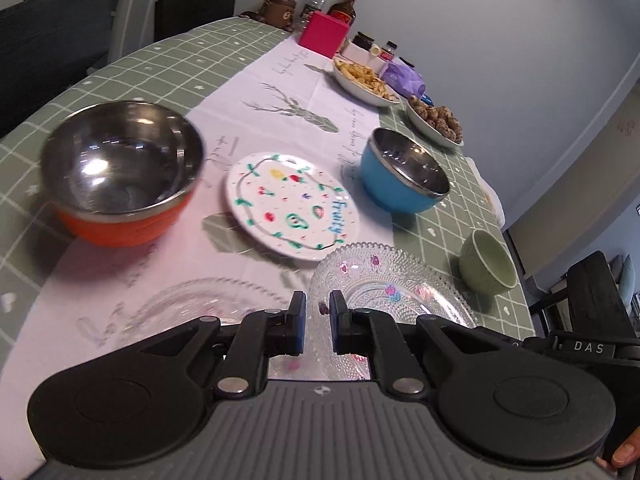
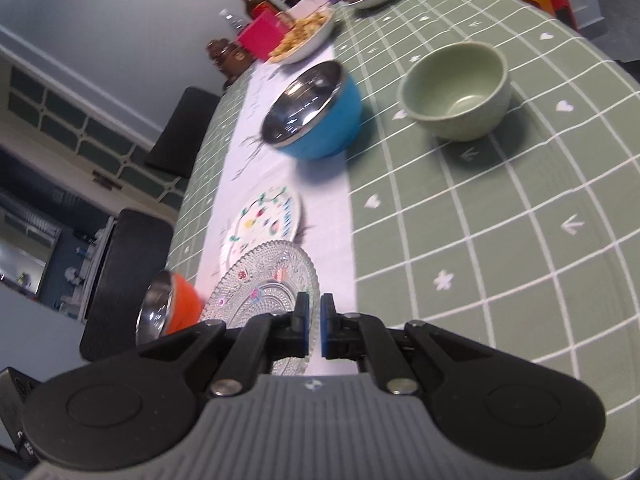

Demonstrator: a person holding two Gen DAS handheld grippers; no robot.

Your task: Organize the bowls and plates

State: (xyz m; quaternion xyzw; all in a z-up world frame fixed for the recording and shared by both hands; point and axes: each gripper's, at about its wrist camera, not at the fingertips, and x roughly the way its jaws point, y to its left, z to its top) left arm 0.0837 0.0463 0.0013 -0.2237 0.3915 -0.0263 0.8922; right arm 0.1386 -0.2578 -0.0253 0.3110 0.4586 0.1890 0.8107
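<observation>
I hold the glass plate (image 2: pixel 264 288) in the right tool (image 2: pixel 315 322), jaws clamped on its rim. The left tool (image 1: pixel 318 320) is closed, empty, just beside that plate. The fruit plate (image 1: pixel 290 204) lies directly beyond it on the worktop (image 2: pixel 500 220).

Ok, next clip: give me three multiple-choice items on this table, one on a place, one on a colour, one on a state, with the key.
1. What lies between the orange bowl and the blue bowl?
A) the painted plate
B) a pink box
C) a bottle

2. What colour is the small cup?
A) white
B) pale green
C) red

3. How does the blue bowl stand?
A) upside down
B) full of food
C) upright and empty

Key:
1 A, the plate sits on the white runner between them.
2 B, it looks pale green in both views.
3 C, its bare steel inside shows.
</observation>
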